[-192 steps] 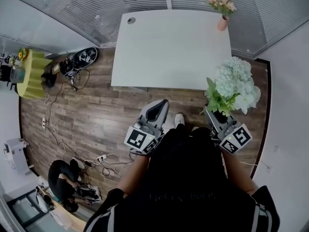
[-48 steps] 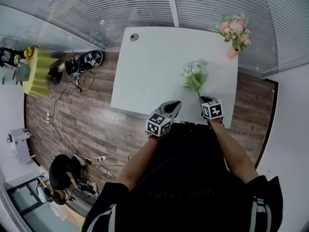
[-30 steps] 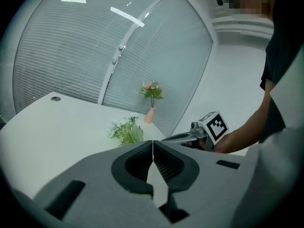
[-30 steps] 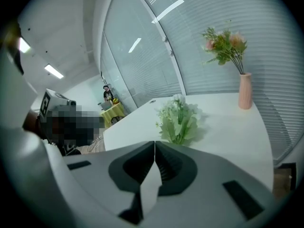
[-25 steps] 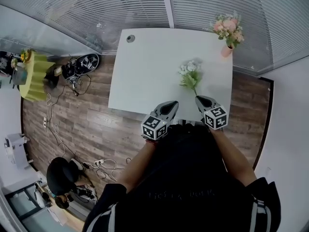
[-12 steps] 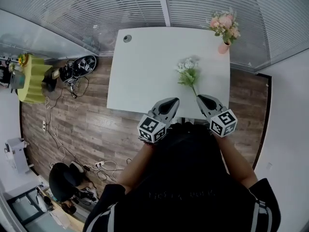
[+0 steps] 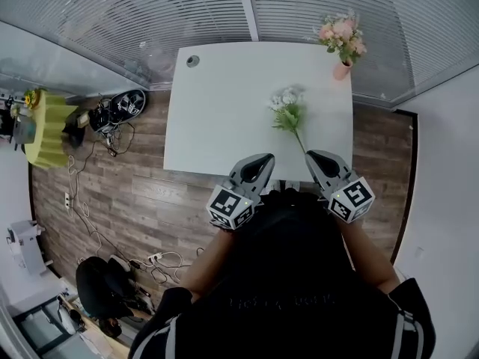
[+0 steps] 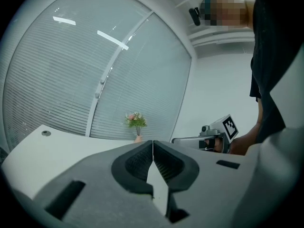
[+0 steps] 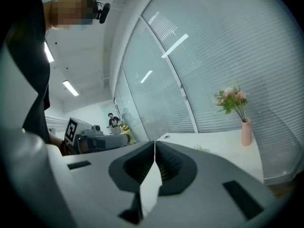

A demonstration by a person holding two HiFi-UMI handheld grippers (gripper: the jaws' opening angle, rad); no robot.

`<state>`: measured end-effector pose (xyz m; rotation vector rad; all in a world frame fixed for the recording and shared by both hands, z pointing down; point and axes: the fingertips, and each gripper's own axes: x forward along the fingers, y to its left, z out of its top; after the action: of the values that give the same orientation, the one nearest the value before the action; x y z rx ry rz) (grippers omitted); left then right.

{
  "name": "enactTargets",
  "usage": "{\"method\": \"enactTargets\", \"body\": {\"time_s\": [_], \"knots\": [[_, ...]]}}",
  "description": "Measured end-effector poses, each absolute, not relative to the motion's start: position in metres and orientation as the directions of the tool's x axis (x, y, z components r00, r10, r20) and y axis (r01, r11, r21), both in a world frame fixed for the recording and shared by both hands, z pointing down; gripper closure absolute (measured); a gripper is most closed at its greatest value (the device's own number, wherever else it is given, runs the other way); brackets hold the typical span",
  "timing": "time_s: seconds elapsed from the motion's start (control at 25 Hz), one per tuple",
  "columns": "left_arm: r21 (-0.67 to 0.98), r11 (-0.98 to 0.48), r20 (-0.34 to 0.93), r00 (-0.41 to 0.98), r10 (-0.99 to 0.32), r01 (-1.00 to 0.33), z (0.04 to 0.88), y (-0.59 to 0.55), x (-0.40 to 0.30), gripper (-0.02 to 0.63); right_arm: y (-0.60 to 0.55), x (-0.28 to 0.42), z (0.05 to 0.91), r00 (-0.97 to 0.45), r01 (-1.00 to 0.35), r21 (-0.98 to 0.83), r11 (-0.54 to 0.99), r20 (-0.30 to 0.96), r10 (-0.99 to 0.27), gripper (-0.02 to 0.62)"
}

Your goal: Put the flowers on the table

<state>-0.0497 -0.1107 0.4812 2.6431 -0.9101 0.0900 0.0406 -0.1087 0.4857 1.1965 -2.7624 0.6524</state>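
A bunch of pale white flowers (image 7: 287,111) with green leaves lies flat on the white table (image 7: 224,118), its stem pointing at the near edge. My right gripper (image 7: 313,155) hovers over that near edge, just short of the stem tip, shut and empty. Beside it my left gripper (image 7: 263,158) is also shut, with nothing in it. In the left gripper view the jaws (image 8: 153,142) meet in a thin line. The right gripper view shows its jaws (image 9: 155,143) closed the same way.
A pink vase (image 7: 342,69) with pink flowers (image 7: 340,36) stands at the table's far right corner, also seen as the vase (image 9: 246,132). A cable grommet (image 7: 192,60) sits far left. Blinds line the walls behind. Cables and a yellow-green stool (image 7: 45,129) lie on the wooden floor at left.
The bunch once held by my right gripper now lies on the table. Over the last second the right gripper drew back from the stem toward the person.
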Motion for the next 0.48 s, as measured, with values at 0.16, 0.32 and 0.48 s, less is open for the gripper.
{"method": "enactTargets", "body": {"time_s": [0.16, 0.32, 0.48], "knots": [[0.28, -0.744, 0.151, 0.793, -0.59, -0.607, 0.471, -0.105, -0.048, 0.586, -0.102, 0.041, 0.467, -0.701, -0.704, -0.331, 0.628, 0.184, -0.689, 0.563], [0.24, -0.752, 0.146, 0.788, -0.598, -0.614, 0.465, -0.103, -0.051, 0.586, -0.098, 0.036, 0.443, -0.714, -0.691, -0.282, 0.665, 0.124, -0.689, 0.563], [0.219, -0.751, 0.139, 0.782, -0.608, -0.623, 0.459, -0.106, -0.053, 0.586, -0.097, 0.034, 0.426, -0.719, -0.685, -0.248, 0.685, 0.075, -0.691, 0.563]]}}
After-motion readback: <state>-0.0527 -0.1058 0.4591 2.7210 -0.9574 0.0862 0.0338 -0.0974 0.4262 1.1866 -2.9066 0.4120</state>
